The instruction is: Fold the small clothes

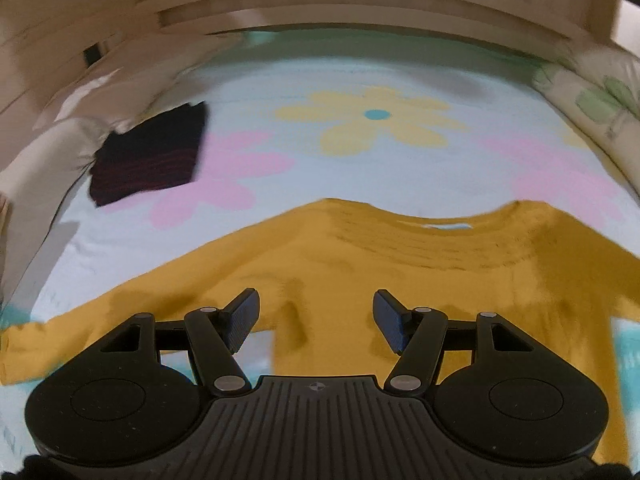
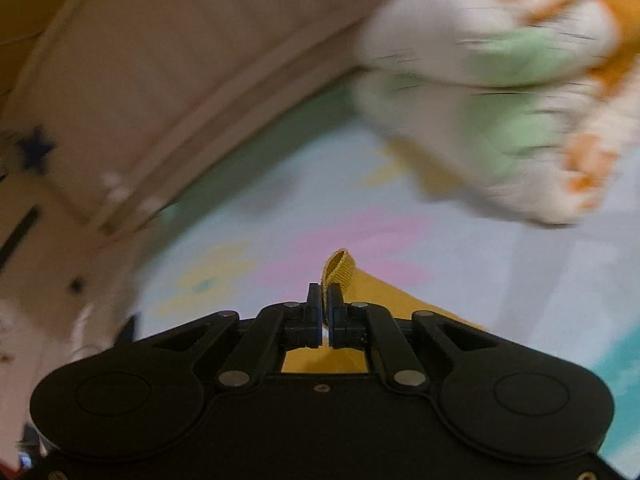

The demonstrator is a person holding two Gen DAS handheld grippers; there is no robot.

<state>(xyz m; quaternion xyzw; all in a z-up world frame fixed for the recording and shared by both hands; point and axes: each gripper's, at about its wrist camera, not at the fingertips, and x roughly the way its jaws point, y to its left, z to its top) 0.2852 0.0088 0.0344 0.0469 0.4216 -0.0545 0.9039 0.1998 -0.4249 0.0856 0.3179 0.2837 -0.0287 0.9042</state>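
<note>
A mustard-yellow long-sleeved top (image 1: 360, 264) lies spread on a flowered bed sheet (image 1: 360, 160), neck opening toward the far side. My left gripper (image 1: 316, 320) hovers over the top's near part, open, with nothing between its fingers. In the right wrist view my right gripper (image 2: 325, 300) is shut on a ribbed edge of the yellow top (image 2: 340, 270), which loops up past the fingertips and trails off to the lower right, lifted off the sheet.
A folded dark striped garment (image 1: 152, 156) lies at the sheet's far left. Flower-print pillows sit at the right edge (image 1: 596, 108), blurred in the right wrist view (image 2: 500, 92). A beige headboard (image 1: 320, 4) bounds the far side.
</note>
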